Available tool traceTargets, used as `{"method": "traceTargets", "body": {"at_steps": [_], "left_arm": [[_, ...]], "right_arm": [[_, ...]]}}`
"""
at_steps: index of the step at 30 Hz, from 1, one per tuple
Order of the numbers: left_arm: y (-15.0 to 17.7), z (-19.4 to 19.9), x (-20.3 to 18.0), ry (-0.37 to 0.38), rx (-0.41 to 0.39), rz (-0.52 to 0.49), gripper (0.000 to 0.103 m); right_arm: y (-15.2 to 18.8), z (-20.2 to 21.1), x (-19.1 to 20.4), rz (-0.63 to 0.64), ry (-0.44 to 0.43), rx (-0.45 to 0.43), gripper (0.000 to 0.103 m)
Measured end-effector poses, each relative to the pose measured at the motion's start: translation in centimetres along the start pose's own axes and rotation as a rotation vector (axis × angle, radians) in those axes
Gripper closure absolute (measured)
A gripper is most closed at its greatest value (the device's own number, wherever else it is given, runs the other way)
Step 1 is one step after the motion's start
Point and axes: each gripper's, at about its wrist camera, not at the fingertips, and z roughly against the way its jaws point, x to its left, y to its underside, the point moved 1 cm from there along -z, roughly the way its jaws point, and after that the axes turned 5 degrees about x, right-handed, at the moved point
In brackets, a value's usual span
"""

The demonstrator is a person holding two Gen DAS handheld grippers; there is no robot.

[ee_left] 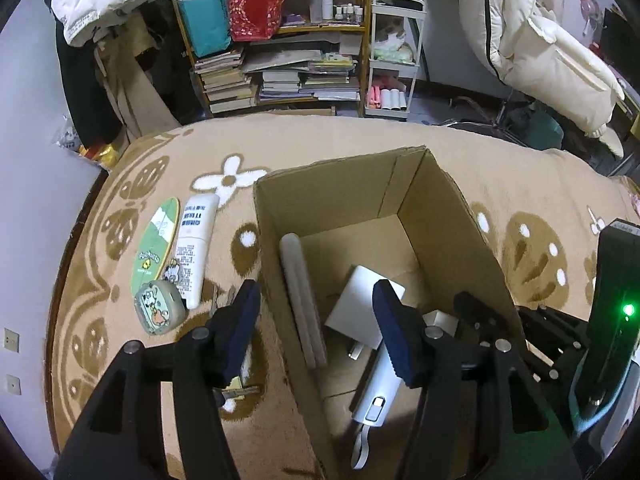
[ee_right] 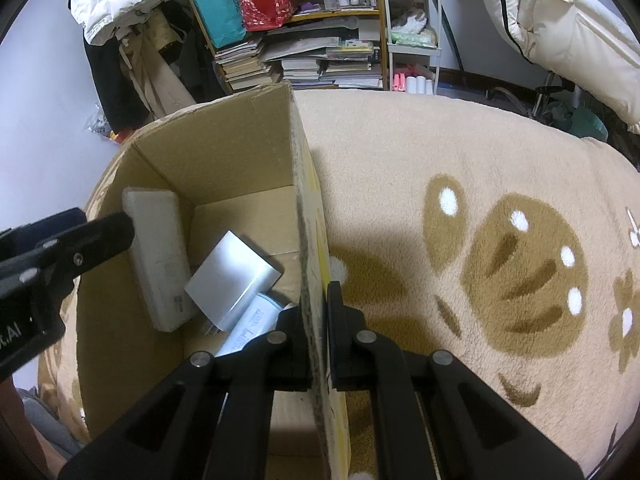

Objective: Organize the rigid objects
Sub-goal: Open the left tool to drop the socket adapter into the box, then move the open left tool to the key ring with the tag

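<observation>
An open cardboard box [ee_left: 440, 216] sits on the beige blanket. Inside it lie a long white block [ee_left: 298, 300], a white plug adapter [ee_left: 360, 312] and a white power bank [ee_left: 378, 392]. My left gripper [ee_left: 318, 326] is open and hangs above the box's left wall, one finger outside and one over the inside. My right gripper [ee_right: 316, 312] is shut on the box's right wall [ee_right: 298, 184]. To the left of the box lie a green oval case [ee_left: 156, 248], a white tube [ee_left: 196, 248] and a small round cartoon case [ee_left: 160, 312].
A small yellow and white item [ee_left: 236, 394] lies half hidden under my left finger. The floral blanket [ee_right: 460, 180] spreads to the right of the box. A crowded bookshelf [ee_left: 280, 60] and a white cart [ee_left: 394, 52] stand behind the bed.
</observation>
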Motion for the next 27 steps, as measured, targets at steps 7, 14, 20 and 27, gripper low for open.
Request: {"method": "traceTargets", "body": {"at_steps": [7,14,20,27], "left_arm": [[0.2,3.4,1.8,-0.018,-0.079,0.03,0.005],[1.1,4.2,5.0,-0.135,-0.099,0.065,0.001],[2.5,2.9,9.4,-0.135,-0.057,0.153,0.001],[4.5,-0.2,12.5,-0.116,0.026,0.216,0.001]], "right_arm": [[0.0,-0.1,0.1,-0.005,-0.004,0.0,0.096],[0.0,-0.2,0.0,-0.004,-0.003,0.0,0.096],[0.0,-0.2,0.0,-0.006,-0.005,0.0,0.096],[0.0,-0.1,0.1,-0.005,-0.004,0.0,0.096]]}}
